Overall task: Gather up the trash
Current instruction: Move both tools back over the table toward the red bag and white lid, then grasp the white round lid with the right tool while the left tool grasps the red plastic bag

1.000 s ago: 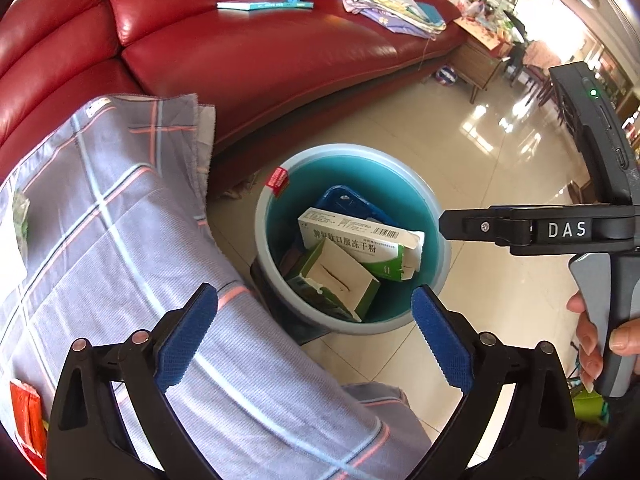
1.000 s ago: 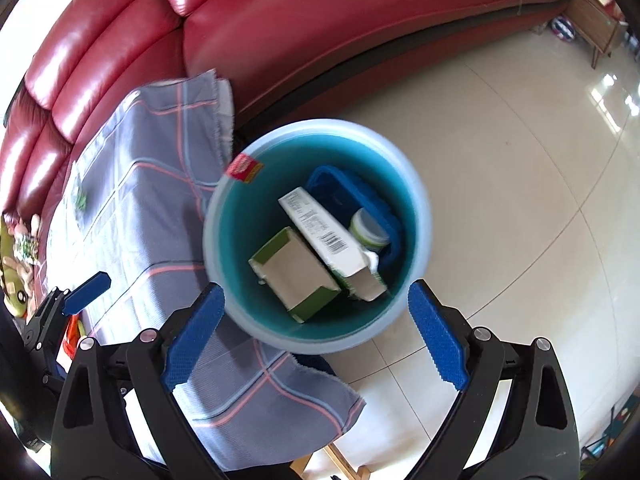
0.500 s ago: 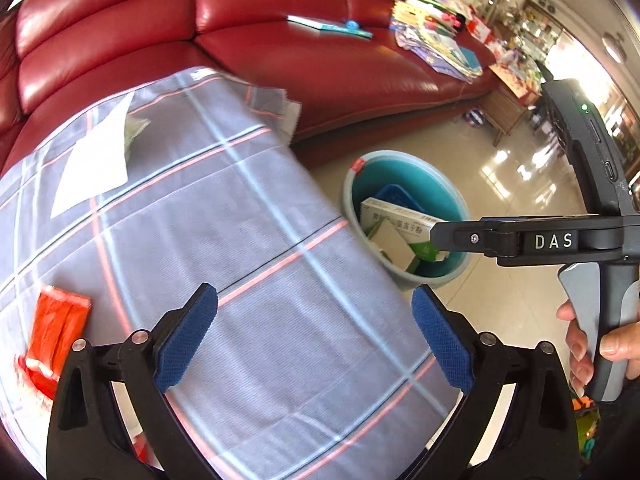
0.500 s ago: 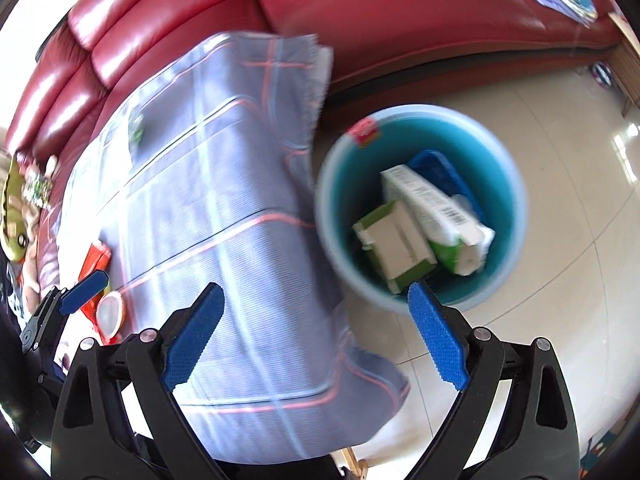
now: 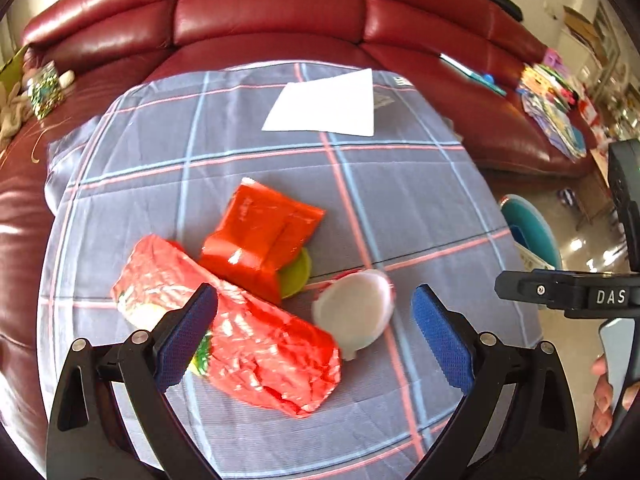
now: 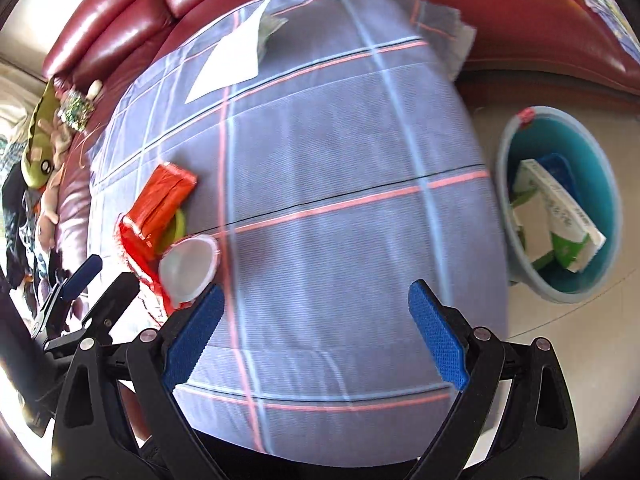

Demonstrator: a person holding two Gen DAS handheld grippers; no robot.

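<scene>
A shiny red snack bag (image 5: 240,336) lies on the grey plaid tablecloth (image 5: 400,200), partly under my open left gripper (image 5: 316,332). Behind it sit an orange wrapper (image 5: 260,236), a yellow-green lid (image 5: 296,272) and a white plastic cup (image 5: 352,312) on its side. A white paper sheet (image 5: 328,104) lies at the far edge. My right gripper (image 6: 316,332) is open and empty over bare cloth, with the cup (image 6: 188,264) and orange wrapper (image 6: 160,200) to its left. The teal bin (image 6: 560,204), on the floor to the right, holds boxes.
A red leather sofa (image 5: 280,12) curves behind the table, with papers and books (image 5: 552,108) on its right end. A soft toy (image 6: 44,148) rests at the left. Shiny floor tiles (image 6: 560,320) lie right of the table. A hand (image 5: 604,400) holds the other gripper's handle.
Both grippers have swung left from above the bin to over the table. The red bag, orange wrapper and cup have come into the left wrist view; the bin has slid to the right edge.
</scene>
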